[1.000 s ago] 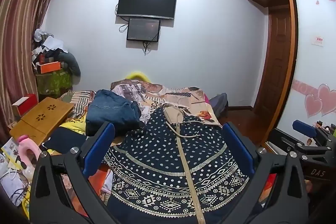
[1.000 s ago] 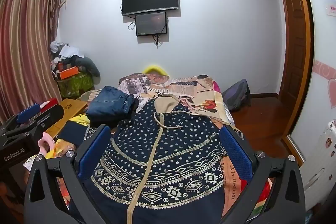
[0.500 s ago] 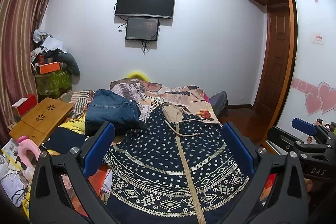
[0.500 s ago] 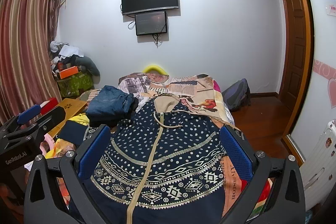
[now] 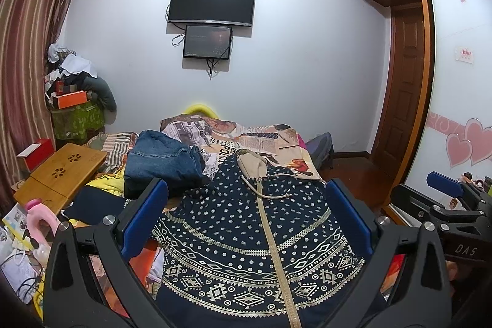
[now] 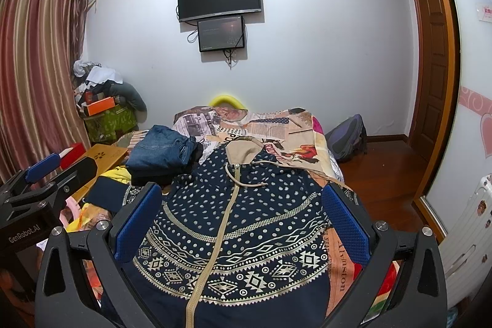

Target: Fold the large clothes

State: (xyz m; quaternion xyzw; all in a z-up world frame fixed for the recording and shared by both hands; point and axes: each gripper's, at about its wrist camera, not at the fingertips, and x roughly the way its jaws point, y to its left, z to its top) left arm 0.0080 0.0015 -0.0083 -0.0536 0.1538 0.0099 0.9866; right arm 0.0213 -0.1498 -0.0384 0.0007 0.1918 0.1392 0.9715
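Observation:
A navy hooded jacket (image 5: 246, 232) with white dots, patterned bands and a beige zip lies flat on the bed, hood pointing away; it also shows in the right wrist view (image 6: 233, 223). My left gripper (image 5: 246, 205) is open and empty, held above the jacket's lower part. My right gripper (image 6: 240, 205) is open and empty too, above the same jacket. The right gripper shows at the right edge of the left wrist view (image 5: 446, 205); the left gripper shows at the left edge of the right wrist view (image 6: 46, 174).
Folded blue jeans (image 5: 163, 156) lie on the bed left of the hood. A wooden lap table (image 5: 58, 174) and clutter stand at the left. A backpack (image 6: 347, 137) sits on the floor at the right. A printed bedcover (image 6: 276, 128) covers the bed.
Both grippers have barely shifted; the view drifts slightly. The jacket has not moved and both grippers stay open.

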